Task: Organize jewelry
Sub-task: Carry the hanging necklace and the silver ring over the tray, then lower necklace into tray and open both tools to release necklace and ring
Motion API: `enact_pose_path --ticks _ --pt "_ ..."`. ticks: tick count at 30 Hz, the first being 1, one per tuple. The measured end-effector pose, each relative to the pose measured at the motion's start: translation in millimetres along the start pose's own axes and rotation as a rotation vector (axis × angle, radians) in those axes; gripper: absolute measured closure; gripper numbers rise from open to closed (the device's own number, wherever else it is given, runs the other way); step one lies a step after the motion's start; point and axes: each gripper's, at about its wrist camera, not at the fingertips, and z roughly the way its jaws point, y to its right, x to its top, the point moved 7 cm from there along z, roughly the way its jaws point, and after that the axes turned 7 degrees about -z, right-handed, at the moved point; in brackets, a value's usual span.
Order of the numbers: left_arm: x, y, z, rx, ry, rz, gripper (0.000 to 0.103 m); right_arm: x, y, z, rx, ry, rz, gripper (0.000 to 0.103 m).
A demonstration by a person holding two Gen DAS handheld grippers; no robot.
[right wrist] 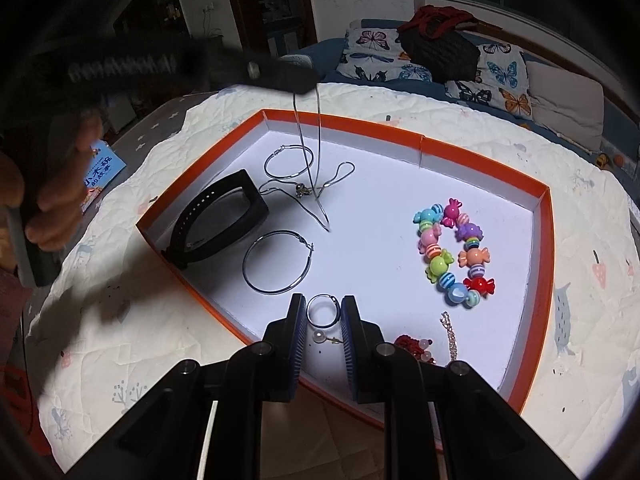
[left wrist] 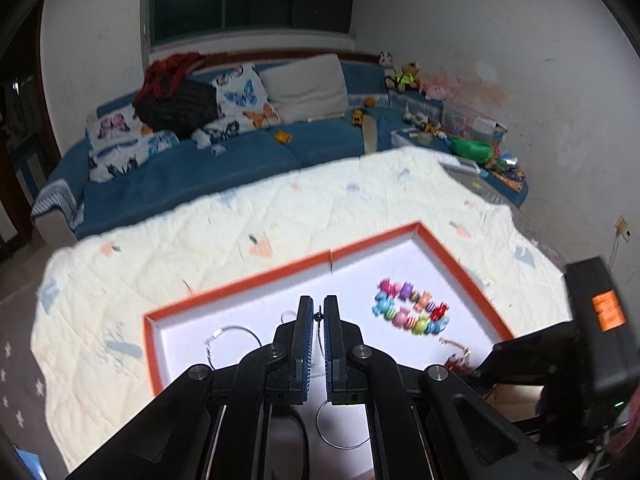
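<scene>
While my left gripper [left wrist: 319, 316] hangs above the orange-rimmed tray [right wrist: 545, 240], its jaws are pinched narrow on the thin silver chain necklace [right wrist: 316, 148]. From the right wrist view that gripper shows as a dark blurred bar in the upper left of the frame, and the chain drops from it in two strands to the white tray floor at centre, where its lower end lies in loose loops around a small dark pendant [right wrist: 302, 189].

My right gripper [right wrist: 322, 316] sits at the lower centre of its own view, over the near rim of the tray. Its jaws stand moderately open and hold nothing; between them I see a small silver ring [right wrist: 323, 311] and, just below it, a pearl stud earring [right wrist: 320, 337], both lying on the tray floor.

Left of centre lies a black watch band [right wrist: 218, 220], close to the tray's left wall. One large hoop earring [right wrist: 278, 262] lies just beside it toward the lower middle, and another hoop earring [right wrist: 289, 161] lies above, near the far wall. On the right side of the tray sits the candy-bead bracelet [right wrist: 454, 252], well apart from the chain. At the lower right, a red bead piece [right wrist: 412, 346] and a short sparkly chain [right wrist: 450, 336] lie near each other.

The tray rests on a pale quilted cloth [left wrist: 240, 216] covering the counter, with a blue sofa [left wrist: 200, 160] behind it.
</scene>
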Motion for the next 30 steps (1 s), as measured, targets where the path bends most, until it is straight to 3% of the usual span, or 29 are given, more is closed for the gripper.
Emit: enact_pose_path --ticks 12,16,19,27,28,30 --pt "-35 -19 54 0.013 -0.127 -0.039 0.097 -1 0 0 0.018 -0.006 0.040 0.082" --pt "-39 -24 59 0.006 -0.154 -0.072 0.096 -2 0 -2 0.017 0.000 0.053 0.071" --pt "-40 -26 60 -0.002 -0.170 -0.095 0.094 -1 0 -5 0.014 0.007 0.061 0.069" --pt "-35 -21 47 -0.003 -0.144 -0.096 0.092 -1 5 -16 -0.009 0.030 0.083 0.057" --pt "-35 -20 44 -0.004 -0.141 -0.096 0.086 -1 5 -17 -0.014 0.034 0.085 0.056" --pt "-33 -19 36 0.005 -0.119 -0.104 0.065 -1 6 -21 -0.024 0.040 0.090 0.056"
